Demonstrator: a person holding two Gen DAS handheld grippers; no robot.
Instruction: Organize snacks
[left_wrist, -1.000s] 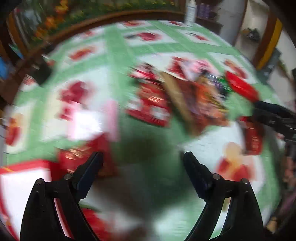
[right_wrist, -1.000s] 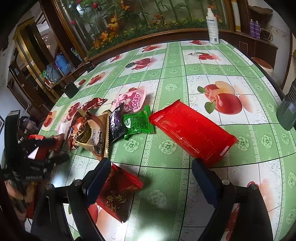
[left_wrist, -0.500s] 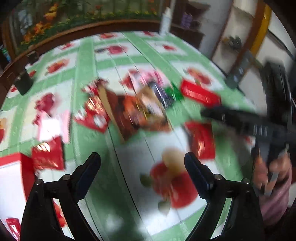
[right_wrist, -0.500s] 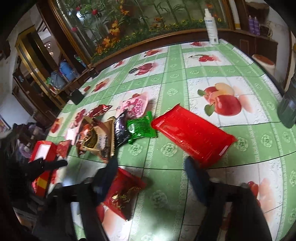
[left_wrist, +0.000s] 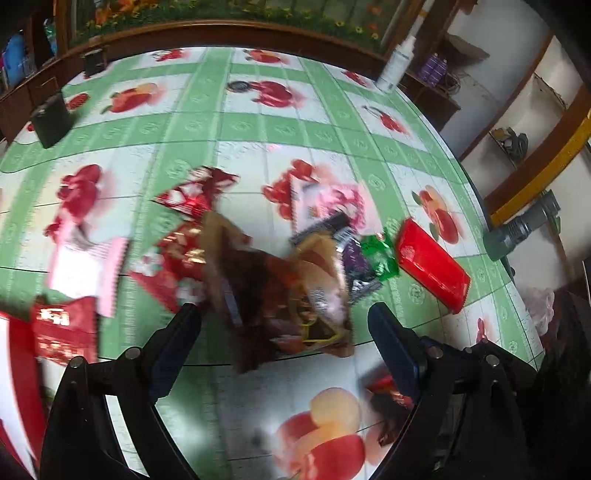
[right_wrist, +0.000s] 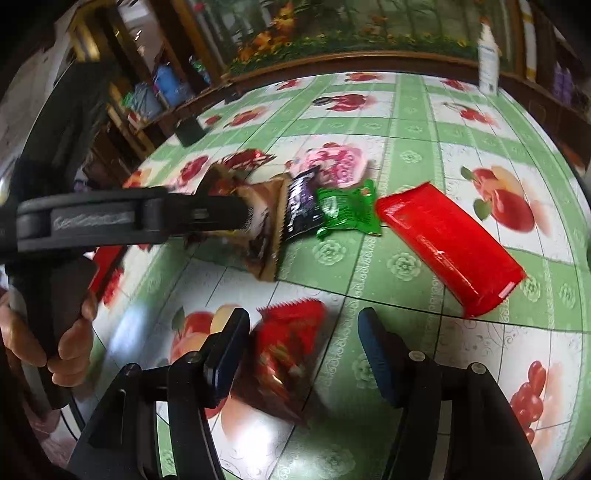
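Left wrist view shows the left gripper (left_wrist: 284, 325) standing wide with nothing between its fingers, above a brown snack bag (left_wrist: 280, 291) that lies in the middle of a heap of packets on the worktop (left_wrist: 258, 129). Around this bag are small red packets (left_wrist: 177, 254), a pink packet (left_wrist: 332, 199), a dark purple one (left_wrist: 356, 258), a green one (left_wrist: 380, 254) and, a little apart to the right, a long red packet (left_wrist: 432, 264). At the left edge a red and white box (left_wrist: 14, 362) is partly seen; this is probably where the snacks should go, but I cannot be sure. Right wrist view shows the right gripper (right_wrist: 303, 339) half open around a small red packet (right_wrist: 288, 350) that lies flat on the worktop; the left finger (right_wrist: 225, 350) is just beside it, the right finger is apart from it, so it is not held yet. The packet looks light, soft and crinkly, with smooth foil that may slip, so I think it is best to pinch it across its short width near the toothed upper edge, gently enough not to crush what is inside. The left gripper (right_wrist: 236, 212) reaches in from the left over the heap, held by a hand (right_wrist: 66, 332).
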